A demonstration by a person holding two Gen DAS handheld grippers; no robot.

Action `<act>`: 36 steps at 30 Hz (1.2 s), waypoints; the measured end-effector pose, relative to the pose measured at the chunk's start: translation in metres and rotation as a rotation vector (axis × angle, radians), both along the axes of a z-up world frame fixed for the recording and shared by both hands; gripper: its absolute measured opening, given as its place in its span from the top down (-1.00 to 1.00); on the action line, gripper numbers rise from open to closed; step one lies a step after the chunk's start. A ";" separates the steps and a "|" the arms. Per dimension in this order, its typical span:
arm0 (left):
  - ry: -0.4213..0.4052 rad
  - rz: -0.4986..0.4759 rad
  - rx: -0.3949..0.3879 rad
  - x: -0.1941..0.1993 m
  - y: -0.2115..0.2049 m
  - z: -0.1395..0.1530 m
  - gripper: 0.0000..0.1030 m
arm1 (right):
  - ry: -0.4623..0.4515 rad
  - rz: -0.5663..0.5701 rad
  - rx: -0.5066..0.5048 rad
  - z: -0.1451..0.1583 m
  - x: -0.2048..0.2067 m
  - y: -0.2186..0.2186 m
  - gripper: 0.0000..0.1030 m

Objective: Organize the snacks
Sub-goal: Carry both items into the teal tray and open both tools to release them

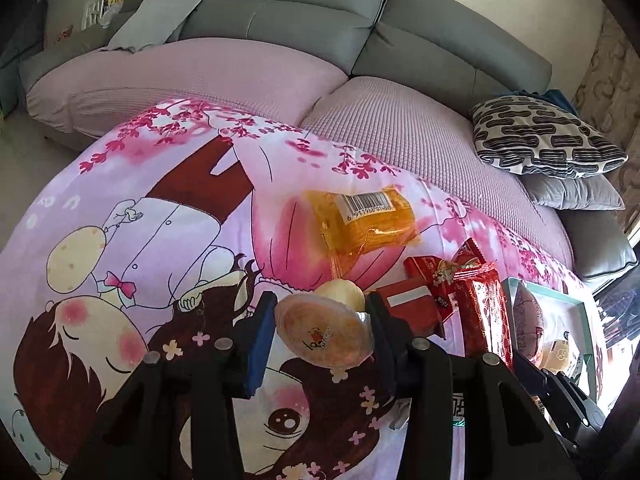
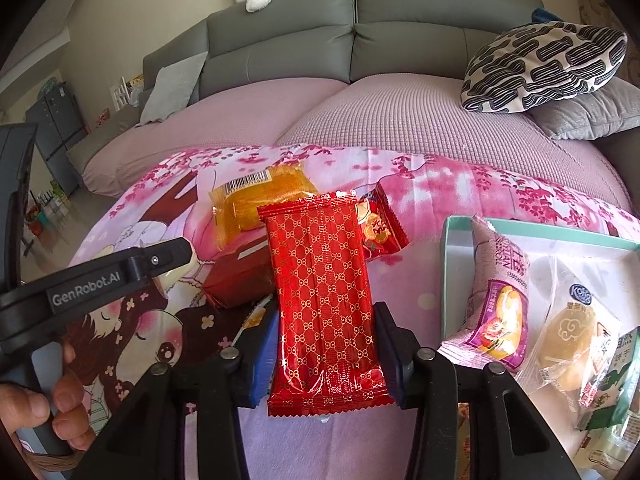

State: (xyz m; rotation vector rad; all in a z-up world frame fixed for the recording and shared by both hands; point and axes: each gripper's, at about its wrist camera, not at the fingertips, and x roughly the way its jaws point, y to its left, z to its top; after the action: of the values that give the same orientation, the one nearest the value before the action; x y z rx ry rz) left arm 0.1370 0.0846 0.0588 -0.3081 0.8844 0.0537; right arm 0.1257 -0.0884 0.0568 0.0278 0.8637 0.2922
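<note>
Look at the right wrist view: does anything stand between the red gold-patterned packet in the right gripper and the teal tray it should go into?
Nothing visible blocks it. The red gold-patterned packet sits between the right gripper fingers, and only bare pink cartoon cloth lies between it and the teal tray. Packets already lean against the tray's near wall.

The right gripper (image 2: pixel 326 354) clamps a red gold-patterned packet (image 2: pixel 324 300) above the cartoon cloth (image 2: pixel 420 184); the teal tray (image 2: pixel 450 268) of wrapped snacks sits just right
</note>
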 end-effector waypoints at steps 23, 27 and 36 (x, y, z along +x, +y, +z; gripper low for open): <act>-0.051 -0.138 0.039 0.006 -0.088 0.042 0.09 | -0.060 -0.214 0.046 0.046 -0.010 -0.101 0.08; -0.086 -0.215 0.046 0.014 -0.128 0.060 0.09 | -0.078 -0.306 0.039 0.054 -0.015 -0.140 0.08; -0.117 -0.398 0.058 0.024 -0.218 0.080 0.09 | -0.086 -0.530 0.022 0.064 -0.030 -0.229 0.08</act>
State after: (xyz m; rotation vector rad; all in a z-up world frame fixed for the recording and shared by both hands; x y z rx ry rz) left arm 0.1605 -0.1331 0.1387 -0.0764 0.8130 -0.3036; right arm 0.0955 -0.3172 0.1212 0.2584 0.7379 -0.1929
